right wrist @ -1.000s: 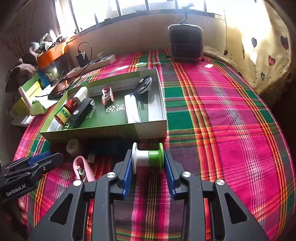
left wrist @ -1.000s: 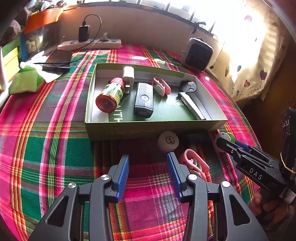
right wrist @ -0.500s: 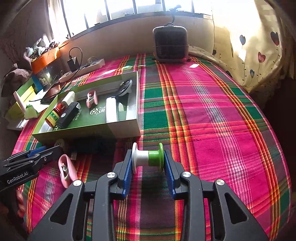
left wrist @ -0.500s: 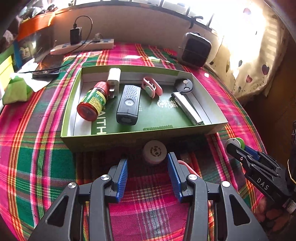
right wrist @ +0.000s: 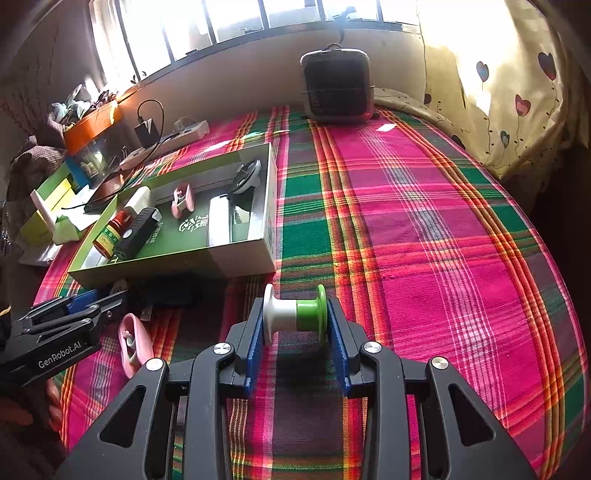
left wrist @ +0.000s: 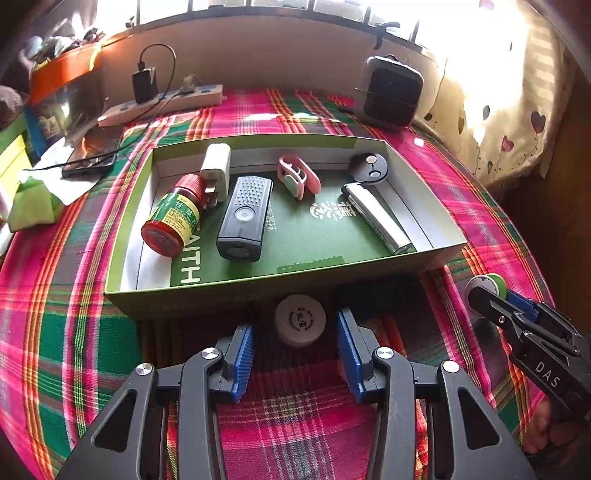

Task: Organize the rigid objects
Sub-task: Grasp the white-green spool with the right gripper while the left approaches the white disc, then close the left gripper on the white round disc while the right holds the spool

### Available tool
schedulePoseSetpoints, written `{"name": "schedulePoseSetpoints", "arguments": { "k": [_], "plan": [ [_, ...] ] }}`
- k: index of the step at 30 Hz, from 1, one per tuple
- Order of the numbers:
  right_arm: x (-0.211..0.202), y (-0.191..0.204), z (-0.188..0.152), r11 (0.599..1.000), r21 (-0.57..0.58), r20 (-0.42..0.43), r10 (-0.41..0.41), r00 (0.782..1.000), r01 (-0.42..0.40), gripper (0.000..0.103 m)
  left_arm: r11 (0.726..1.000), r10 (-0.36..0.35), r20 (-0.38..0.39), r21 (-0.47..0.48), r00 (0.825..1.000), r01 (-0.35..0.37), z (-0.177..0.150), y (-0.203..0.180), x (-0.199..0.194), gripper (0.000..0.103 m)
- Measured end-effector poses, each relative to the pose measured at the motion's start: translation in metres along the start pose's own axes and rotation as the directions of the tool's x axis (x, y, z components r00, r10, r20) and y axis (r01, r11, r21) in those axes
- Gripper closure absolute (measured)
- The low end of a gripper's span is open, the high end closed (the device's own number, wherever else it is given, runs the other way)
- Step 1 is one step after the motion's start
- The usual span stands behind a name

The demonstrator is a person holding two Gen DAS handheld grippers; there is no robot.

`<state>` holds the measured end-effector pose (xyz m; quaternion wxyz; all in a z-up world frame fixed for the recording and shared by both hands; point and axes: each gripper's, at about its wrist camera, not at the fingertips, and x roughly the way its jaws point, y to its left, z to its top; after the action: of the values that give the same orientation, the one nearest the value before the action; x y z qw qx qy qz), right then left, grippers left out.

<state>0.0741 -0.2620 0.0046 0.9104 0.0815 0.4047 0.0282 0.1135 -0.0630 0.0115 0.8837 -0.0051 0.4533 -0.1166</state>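
Over the last second I have swung my left claw [left wrist: 295, 354] in so its parted jaws now bracket the white round tin [left wrist: 300, 319] beside the green box [left wrist: 258, 291], seemingly not yet touching, while my right claw [right wrist: 295, 325] stays clamped on the spool [right wrist: 295, 310]

Sunlight pours through a barred window [right wrist: 258, 14] and heart-print curtain [right wrist: 517, 92] onto a plaid-covered table [right wrist: 424, 229].

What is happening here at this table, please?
A person is tidying small items into a green box on a plaid cloth, with a gripper in each hand. The right gripper is shut on a white and green spool, held in front of the box. The left gripper is open around a small white round container. A pink clip lies on the cloth, outside the box.
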Motion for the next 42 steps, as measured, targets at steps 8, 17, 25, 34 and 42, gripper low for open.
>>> {"name": "schedulePoseSetpoints", "arguments": {
  "k": [8, 17, 25, 34, 42],
  "plan": [
    [-0.0001, -0.0002, -0.0002, 1.0, 0.003, 0.001, 0.004, 1.0, -0.004, 0.07, 1.0, 0.019, 0.012, 0.012, 1.0, -0.019, -0.0019, -0.0033, -0.0002, 0.063],
    [0.0, -0.0001, -0.0006, 1.0, 0.003, 0.001, 0.003, 1.0, -0.003, 0.07, 0.999, 0.032, 0.019, -0.007, 0.999, -0.032, -0.0029, 0.0019, -0.0017, 0.076],
    [0.0001, 0.0002, -0.0007, 1.0, 0.004, 0.0, 0.004, 1.0, -0.004, 0.07, 1.0, 0.031, 0.025, -0.007, 0.999, -0.031, -0.0044, 0.0017, -0.0024, 0.076],
    [0.0002, 0.0, -0.0006, 1.0, 0.004, 0.0, 0.004, 1.0, -0.004, 0.07, 1.0, 0.029, 0.025, -0.008, 0.999, -0.029, -0.0046, 0.0021, -0.0027, 0.076],
    [-0.0003, 0.0006, -0.0007, 1.0, 0.001, 0.0, 0.001, 1.0, -0.001, 0.07, 1.0, 0.023, 0.026, -0.011, 0.999, -0.023, -0.0043, 0.0008, -0.0053, 0.076]
  ]
}}
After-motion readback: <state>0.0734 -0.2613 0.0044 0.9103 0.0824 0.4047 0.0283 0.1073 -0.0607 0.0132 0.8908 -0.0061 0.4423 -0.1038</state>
